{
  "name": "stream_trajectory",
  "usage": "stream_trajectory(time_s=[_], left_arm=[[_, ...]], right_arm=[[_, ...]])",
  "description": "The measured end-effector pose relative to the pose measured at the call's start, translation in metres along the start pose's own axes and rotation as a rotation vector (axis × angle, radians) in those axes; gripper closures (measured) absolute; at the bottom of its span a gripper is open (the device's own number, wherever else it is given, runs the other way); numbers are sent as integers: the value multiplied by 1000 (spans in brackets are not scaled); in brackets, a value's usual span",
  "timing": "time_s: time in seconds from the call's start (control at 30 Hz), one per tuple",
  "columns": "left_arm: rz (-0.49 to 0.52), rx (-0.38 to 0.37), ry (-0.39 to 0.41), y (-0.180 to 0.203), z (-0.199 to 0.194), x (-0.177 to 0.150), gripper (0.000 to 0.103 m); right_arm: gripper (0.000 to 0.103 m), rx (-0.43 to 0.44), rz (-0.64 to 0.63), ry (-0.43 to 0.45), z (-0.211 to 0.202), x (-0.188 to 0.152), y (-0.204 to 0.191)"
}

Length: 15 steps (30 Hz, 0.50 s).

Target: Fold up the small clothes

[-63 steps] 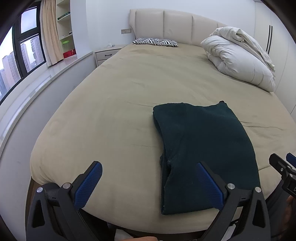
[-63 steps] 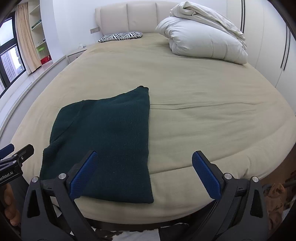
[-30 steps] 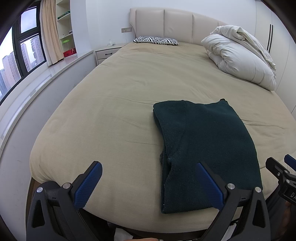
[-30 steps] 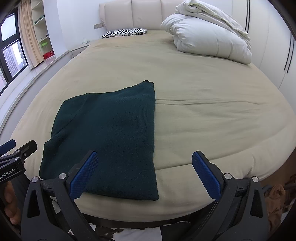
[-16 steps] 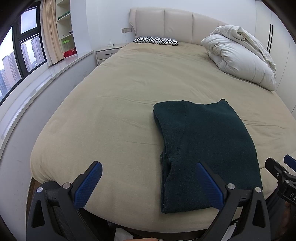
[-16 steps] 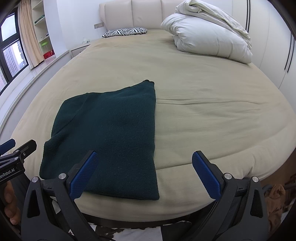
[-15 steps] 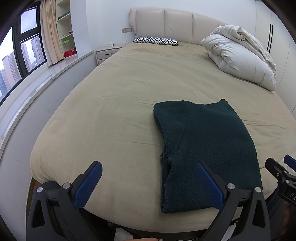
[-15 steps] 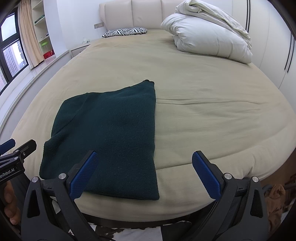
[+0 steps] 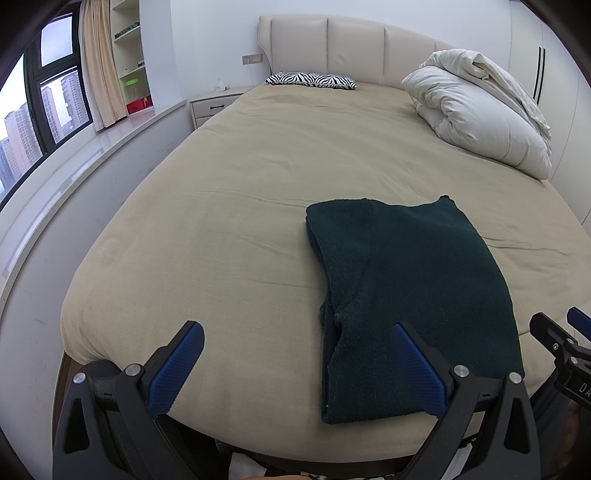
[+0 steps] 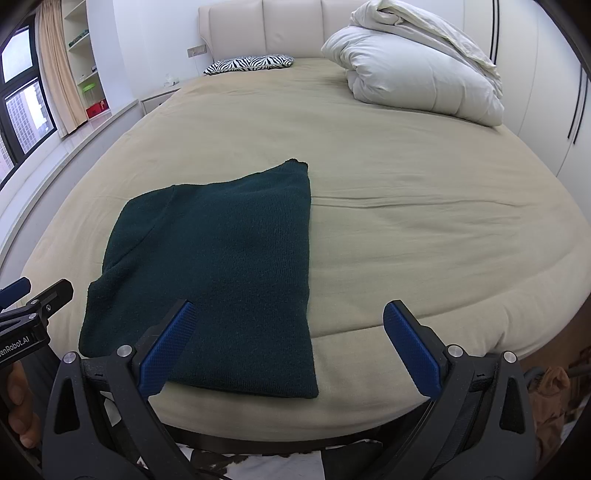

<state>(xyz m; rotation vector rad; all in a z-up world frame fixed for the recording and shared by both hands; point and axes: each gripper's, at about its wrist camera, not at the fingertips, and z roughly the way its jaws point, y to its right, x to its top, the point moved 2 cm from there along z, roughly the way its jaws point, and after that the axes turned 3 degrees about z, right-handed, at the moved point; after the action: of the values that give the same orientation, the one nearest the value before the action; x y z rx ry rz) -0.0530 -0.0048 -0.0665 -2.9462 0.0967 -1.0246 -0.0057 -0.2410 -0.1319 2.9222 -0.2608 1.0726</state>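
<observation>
Left claw [image 9: 295, 363] spread wide and empty, right claw [image 10: 290, 345] likewise released, both short of the bed's near edge, dark green folded garment [image 10: 218, 266] flat on beige bed [image 10: 406, 192], white duvet [image 10: 417, 74] bundled far right

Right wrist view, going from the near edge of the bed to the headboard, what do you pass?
Folded dark green knit garment → bare beige bedsheet → zebra-striped pillow → cream padded headboard.
</observation>
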Motion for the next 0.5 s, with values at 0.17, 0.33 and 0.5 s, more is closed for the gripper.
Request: stream_trajectory(time_s=[0.17, 0.33, 0.5], left_arm=[[-2, 0, -1, 0, 0, 0, 0], [-2, 0, -2, -1, 0, -1, 0], [3, -3, -5, -2, 2, -2, 0]], right_arm=[[0, 0, 0, 1, 0, 0, 0], [0, 0, 1, -1, 0, -1, 0], [0, 0, 1, -1, 0, -1, 0]])
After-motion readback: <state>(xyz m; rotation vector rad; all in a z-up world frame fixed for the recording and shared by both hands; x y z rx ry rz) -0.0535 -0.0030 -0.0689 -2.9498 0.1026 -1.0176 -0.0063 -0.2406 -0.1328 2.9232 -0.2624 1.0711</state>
